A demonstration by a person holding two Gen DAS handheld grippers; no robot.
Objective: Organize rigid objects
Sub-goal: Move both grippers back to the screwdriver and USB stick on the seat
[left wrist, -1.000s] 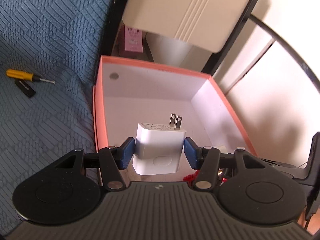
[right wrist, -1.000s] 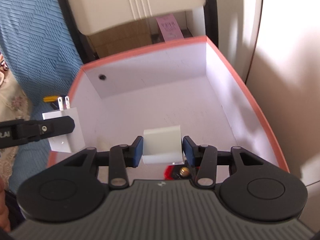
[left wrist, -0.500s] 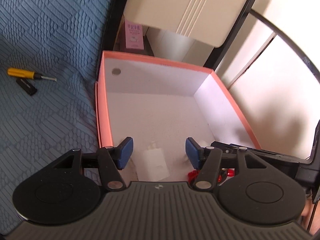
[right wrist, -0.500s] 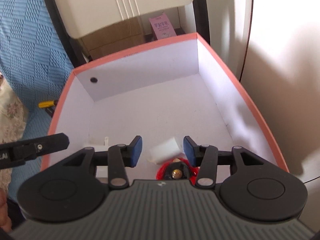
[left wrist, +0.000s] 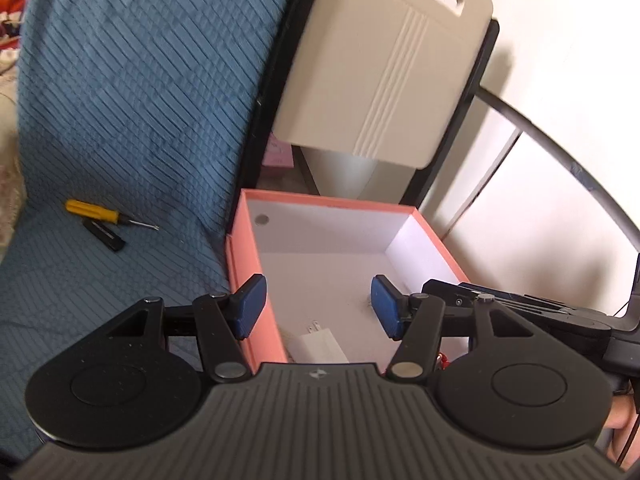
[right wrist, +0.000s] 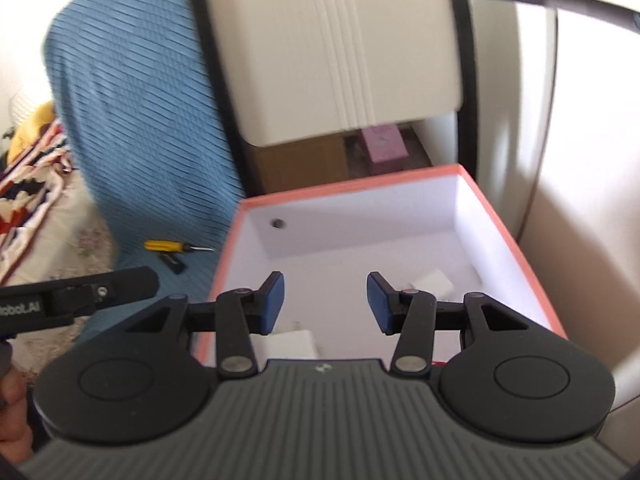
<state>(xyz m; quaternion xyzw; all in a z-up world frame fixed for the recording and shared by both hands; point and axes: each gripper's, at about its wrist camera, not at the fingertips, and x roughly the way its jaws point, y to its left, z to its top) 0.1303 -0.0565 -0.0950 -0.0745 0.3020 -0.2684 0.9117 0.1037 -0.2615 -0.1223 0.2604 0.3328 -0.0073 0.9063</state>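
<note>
A pink box (left wrist: 236,264) with a white inside stands beside the blue-covered sofa. On its floor lies a white plug charger (left wrist: 322,346) (right wrist: 288,342). A small white block (right wrist: 432,282) lies nearer the right wall. My left gripper (left wrist: 318,306) hangs open above the box's near left part, nothing between its blue pads. My right gripper (right wrist: 326,304) is open too, above the box, empty. A yellow screwdriver (left wrist: 102,214) (right wrist: 172,246) and a small black stick (left wrist: 104,234) (right wrist: 172,262) lie on the blue cover.
A beige chair back (left wrist: 384,64) in a black frame leans over the box's far side. A pink carton (right wrist: 384,148) stands behind the box. Something red (left wrist: 442,360) shows at the box's near edge. A white wall (left wrist: 560,220) runs along the right.
Both grippers let go of their white objects, which now lie in the box. Both grippers have risen and pulled back, so more of the chair and sofa shows.
</note>
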